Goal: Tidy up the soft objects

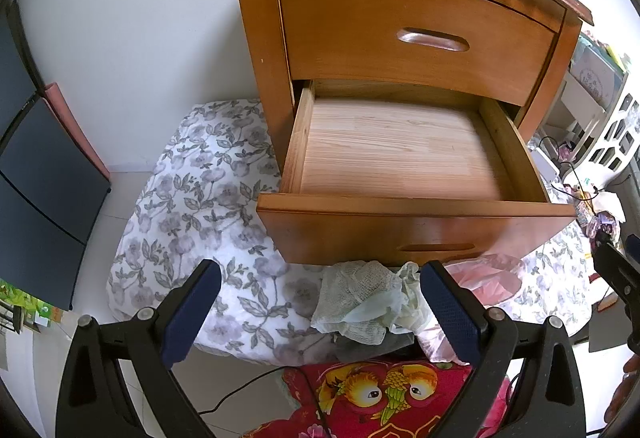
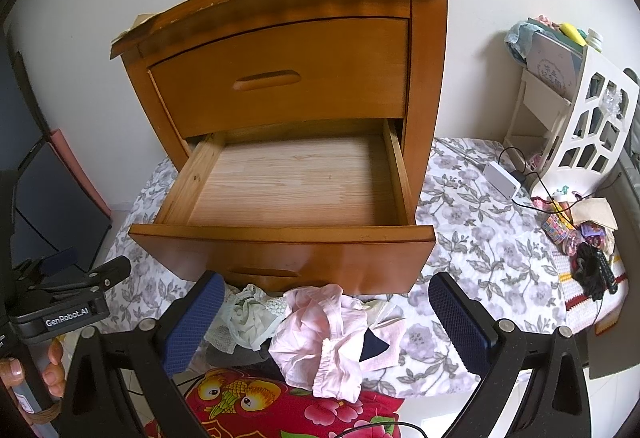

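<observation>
Nightstand point(image 2: 288, 70) of orange-brown wood stands at twelve o'clock on a grey-flowered bedsheet point(image 2: 492, 238), its upper drawer closed and its bottom drawer point(image 2: 288, 190) pulled out, showing a bare pale wood floor with nothing in it. Just below the drawer front, at six o'clock, lies a small heap of soft clothes: a crumpled pink garment point(image 2: 324, 334) toward the right, a whitish gauzy cloth point(image 1: 360, 302) toward the left, and something dark underneath. A red quilt with yellow parrots point(image 2: 248, 398) sits nearer still.

The right gripper point(image 2: 332, 322) hangs over the pink garment with its blue-padded fingers spread wide and nothing between them. The left gripper point(image 1: 320, 314) is likewise spread and empty, framing the gauzy cloth.

The step in hand looks like the first pick. To do it well, I would lower one gripper straight onto the highest fold of a single garment, pinch a thick bunch so it does not slip, lift clear of the drawer's front lip at twelve o'clock, then release well inside. Taking the pieces one at a time should avoid dragging the dark item along.
</observation>
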`<control>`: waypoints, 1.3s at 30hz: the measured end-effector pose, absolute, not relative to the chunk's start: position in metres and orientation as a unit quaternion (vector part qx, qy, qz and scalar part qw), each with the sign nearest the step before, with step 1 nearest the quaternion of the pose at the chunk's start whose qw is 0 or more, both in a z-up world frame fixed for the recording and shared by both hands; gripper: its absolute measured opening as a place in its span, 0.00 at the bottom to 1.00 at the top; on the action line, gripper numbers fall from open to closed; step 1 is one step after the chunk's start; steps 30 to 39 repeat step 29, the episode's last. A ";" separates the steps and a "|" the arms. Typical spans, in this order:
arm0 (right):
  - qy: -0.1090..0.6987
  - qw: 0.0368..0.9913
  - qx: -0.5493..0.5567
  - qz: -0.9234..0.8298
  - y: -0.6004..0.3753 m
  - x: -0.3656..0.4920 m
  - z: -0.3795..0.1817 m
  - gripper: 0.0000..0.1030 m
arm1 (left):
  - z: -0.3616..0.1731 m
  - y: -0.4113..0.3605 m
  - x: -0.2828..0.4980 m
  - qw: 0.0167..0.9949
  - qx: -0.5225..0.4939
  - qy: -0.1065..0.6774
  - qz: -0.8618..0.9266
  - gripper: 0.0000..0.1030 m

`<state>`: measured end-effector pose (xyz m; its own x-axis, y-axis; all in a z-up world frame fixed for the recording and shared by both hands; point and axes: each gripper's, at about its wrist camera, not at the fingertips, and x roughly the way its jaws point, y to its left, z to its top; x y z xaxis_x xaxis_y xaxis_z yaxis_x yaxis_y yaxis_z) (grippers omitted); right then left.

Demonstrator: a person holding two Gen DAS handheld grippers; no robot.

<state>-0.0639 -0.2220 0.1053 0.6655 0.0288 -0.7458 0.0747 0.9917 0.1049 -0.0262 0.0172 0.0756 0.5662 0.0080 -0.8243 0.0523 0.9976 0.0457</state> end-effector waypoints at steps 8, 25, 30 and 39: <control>0.409 0.910 0.064 -0.013 -0.222 -0.064 0.105 1.00 | 0.076 0.018 -0.026 0.884 0.032 0.466 -0.013 0.97; 0.410 0.910 0.064 -0.014 -0.223 -0.064 0.105 1.00 | 0.081 0.016 -0.027 0.887 0.028 0.460 -0.016 0.97; 0.410 0.910 0.065 -0.014 -0.222 -0.064 0.105 1.00 | 0.081 0.017 -0.027 0.887 0.027 0.461 -0.018 0.97; 0.410 0.910 0.065 -0.014 -0.222 -0.064 0.105 1.00 | 0.081 0.017 -0.027 0.887 0.027 0.461 -0.018 0.97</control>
